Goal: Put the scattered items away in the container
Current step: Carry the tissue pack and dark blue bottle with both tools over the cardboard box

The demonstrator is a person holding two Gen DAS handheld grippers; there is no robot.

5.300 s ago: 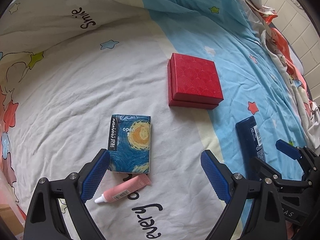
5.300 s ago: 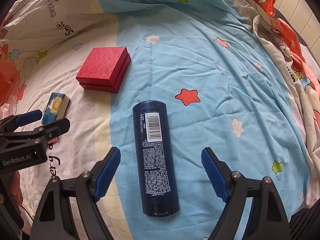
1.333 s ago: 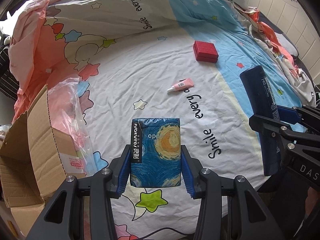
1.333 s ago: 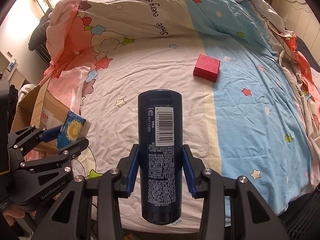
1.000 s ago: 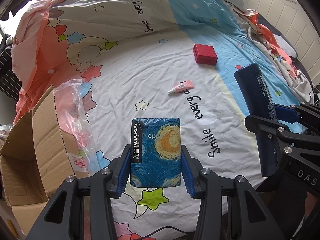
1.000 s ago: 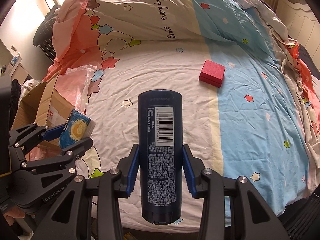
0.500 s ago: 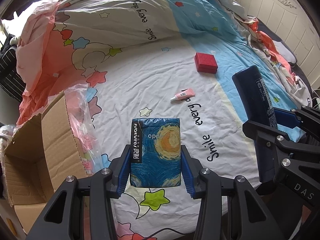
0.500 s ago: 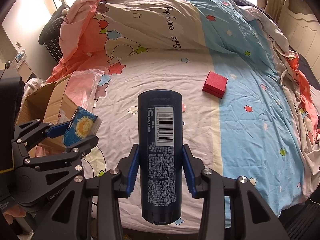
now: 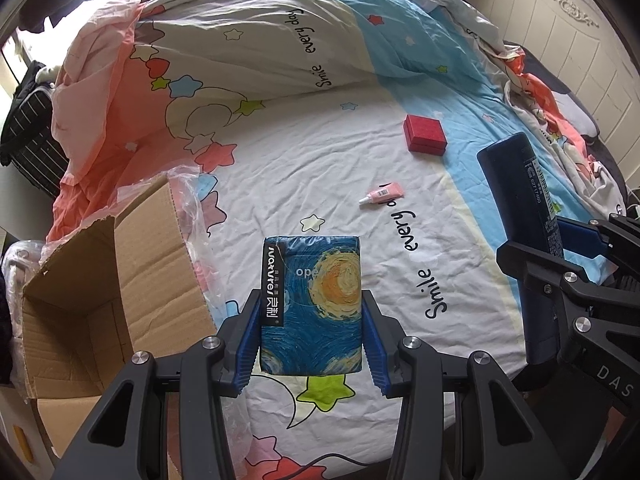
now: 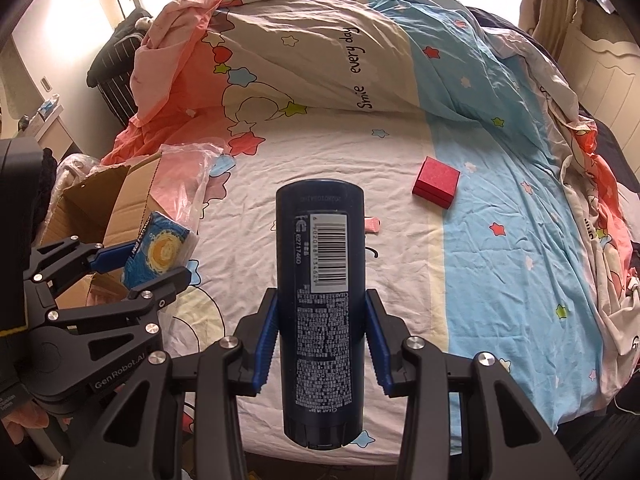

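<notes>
Cardboard box (image 9: 120, 280) at nine o'clock; your left claw (image 9: 311, 320) clamps the tissue pack (image 9: 312, 304), right claw (image 10: 320, 332) clamps the bottle (image 10: 320, 292); both raised for dropping in.

Bed (image 9: 280, 184): wide, covered by a sheet in white, blue and pink bands printed with stars and "Smile every day". Duvet (image 10: 304, 48): same print, bunched toward the far end. Crumpled clear plastic bag (image 9: 188, 200): lying at the bed's left edge. Headboard (image 9: 560, 40): cream, panelled, on the right. Dark striped garment (image 10: 120, 72): heaped beyond the bed's far left corner.
</notes>
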